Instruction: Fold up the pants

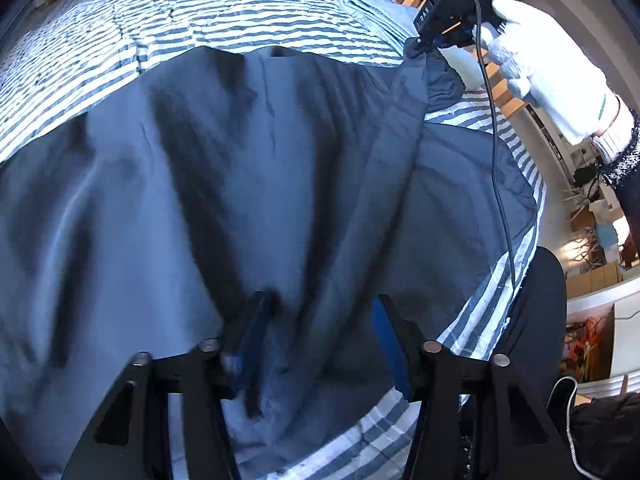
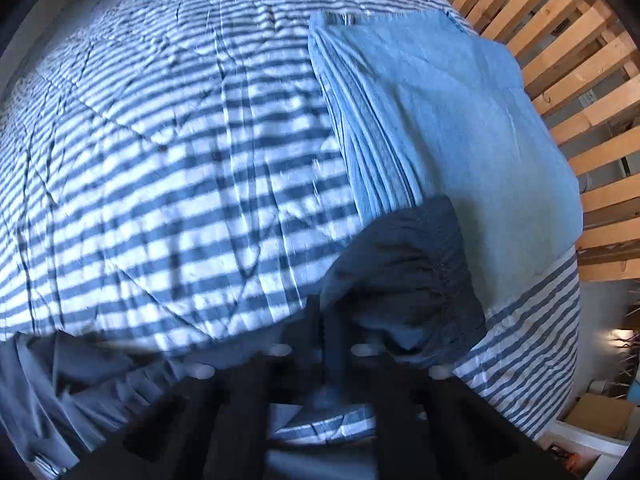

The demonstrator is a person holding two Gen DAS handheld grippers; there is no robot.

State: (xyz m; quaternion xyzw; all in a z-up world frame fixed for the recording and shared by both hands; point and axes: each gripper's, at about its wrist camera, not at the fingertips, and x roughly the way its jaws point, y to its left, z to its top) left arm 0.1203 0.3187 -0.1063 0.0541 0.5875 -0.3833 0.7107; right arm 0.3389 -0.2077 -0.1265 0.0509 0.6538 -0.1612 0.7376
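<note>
1. Both tongs are seen working on the dark blue pants (image 1: 224,184), which are spread over the striped bedcover (image 1: 200,12).
2. Left tongs (image 1: 320,320): the fingers are set partly apart, with a ridge of the pants bunched up between them. One pad (image 1: 256,320) appears sunk in the cloth, but whether the cloth is truly pinched cannot be told.
3. Right tongs (image 2: 330,340): the fingers are clenched tight on a gathered, elastic-looking edge of the pants, probably the waistband. In the left view this same tool is seen at the upper right, carried by a white-gloved hand (image 1: 548,68), with a corner of the pants lifted off the bed beneath it.
4. The pants are draped in loose folds near the bed's edge, touching the bedcover along most of their length. A folded light blue cloth (image 2: 440,120) lies just beyond the raised corner, beside the wooden slats (image 2: 580,60).
5. The step in hand is judged to be an early one: the garment is being gripped at two points so that it can be lifted and laid over itself.
6. For the next move, a firm hold by the left tongs is called for, and then both held points should be carried together so that the edges meet evenly and the light blue cloth is not dragged along.
</note>
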